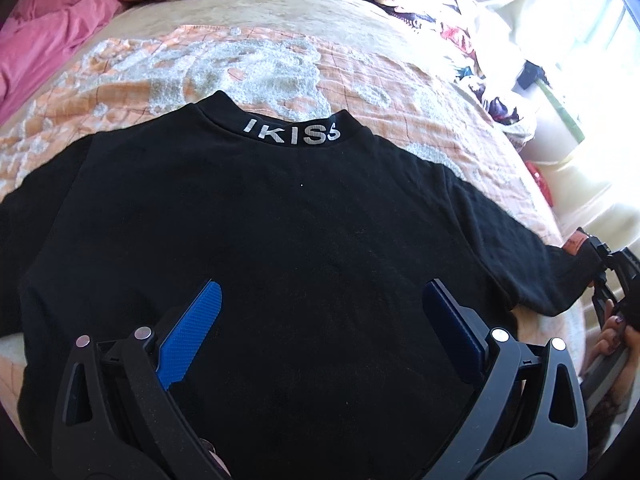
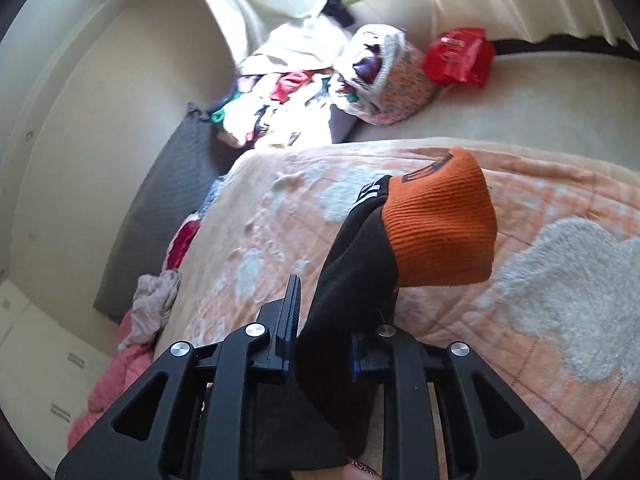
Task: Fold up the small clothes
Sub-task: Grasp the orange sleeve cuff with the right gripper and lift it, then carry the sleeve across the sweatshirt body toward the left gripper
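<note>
Black sweatshirt flat on the bed; right sleeve gripped and raised.

Left tool point(image 1: 320, 312): jaws wide, nothing between them, poised over the lower body of the black sweatshirt point(image 1: 280, 220), which lies spread, collar away, on the orange-and-white blanket point(image 1: 200, 64) covering the bed. Judged soft, light and limp; it should drape and slide readily, so seams, hem corners and cuffs are the sound holds. Right tool point(image 2: 324, 328): jaws drawn narrow and clamped on the black sleeve point(image 2: 352, 264) just behind its orange ribbed cuff point(image 2: 440, 224), the cuff standing clear above the blanket. In the left wrist view this sleeve runs out taut to the right edge.
</note>
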{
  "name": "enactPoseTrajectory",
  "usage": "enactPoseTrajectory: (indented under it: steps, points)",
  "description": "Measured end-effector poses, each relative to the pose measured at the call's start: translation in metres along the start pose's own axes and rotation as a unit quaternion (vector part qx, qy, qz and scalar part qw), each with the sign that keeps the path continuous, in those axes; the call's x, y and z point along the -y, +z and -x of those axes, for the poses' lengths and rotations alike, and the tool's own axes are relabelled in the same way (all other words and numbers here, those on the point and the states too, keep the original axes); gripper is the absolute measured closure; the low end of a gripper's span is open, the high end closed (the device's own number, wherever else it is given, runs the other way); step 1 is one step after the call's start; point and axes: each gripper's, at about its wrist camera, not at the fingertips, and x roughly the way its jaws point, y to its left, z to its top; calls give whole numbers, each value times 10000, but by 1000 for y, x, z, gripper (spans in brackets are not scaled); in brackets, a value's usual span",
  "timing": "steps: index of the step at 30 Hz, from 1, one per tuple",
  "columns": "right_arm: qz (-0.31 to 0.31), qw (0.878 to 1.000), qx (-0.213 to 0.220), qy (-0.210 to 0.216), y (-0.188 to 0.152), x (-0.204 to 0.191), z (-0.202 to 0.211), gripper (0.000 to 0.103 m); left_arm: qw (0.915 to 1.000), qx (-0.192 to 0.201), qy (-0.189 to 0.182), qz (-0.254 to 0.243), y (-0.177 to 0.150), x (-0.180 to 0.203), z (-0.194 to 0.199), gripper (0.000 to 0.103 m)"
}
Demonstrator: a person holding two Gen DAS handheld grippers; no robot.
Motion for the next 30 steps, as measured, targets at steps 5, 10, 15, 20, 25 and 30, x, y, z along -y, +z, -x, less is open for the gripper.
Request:
enactPoseTrajectory:
  steps: [5, 10, 15, 20, 25, 30]
  points:
    - [1083, 9910, -92, 782, -22, -62, 3, 89, 9995, 72, -176, 268, 1, -15, 14, 8]
    - [2055, 9702, -324, 1245, -53, -109, 2, 93, 9976, 200, -320, 574, 5, -34, 29, 8]
    - [2507, 9526, -898, 1471, -88, -130, -12, 93, 9959, 303, -379, 768, 8, -49, 41, 8]
    - [2914, 9345, -1327, 1553, -128, -144, -23, 93, 9931, 243, -534, 1016, 6, -59, 41, 8]
    - [3209, 9156, -1781, 1641, -165, -154, -34, 93, 9898, 111, -810, 1164, 3, -61, 35, 8]
    - [3419, 9035, -2053, 1567, -186, -159, -42, 90, 9853, -68, -1106, 1299, 0, -58, 24, 8]
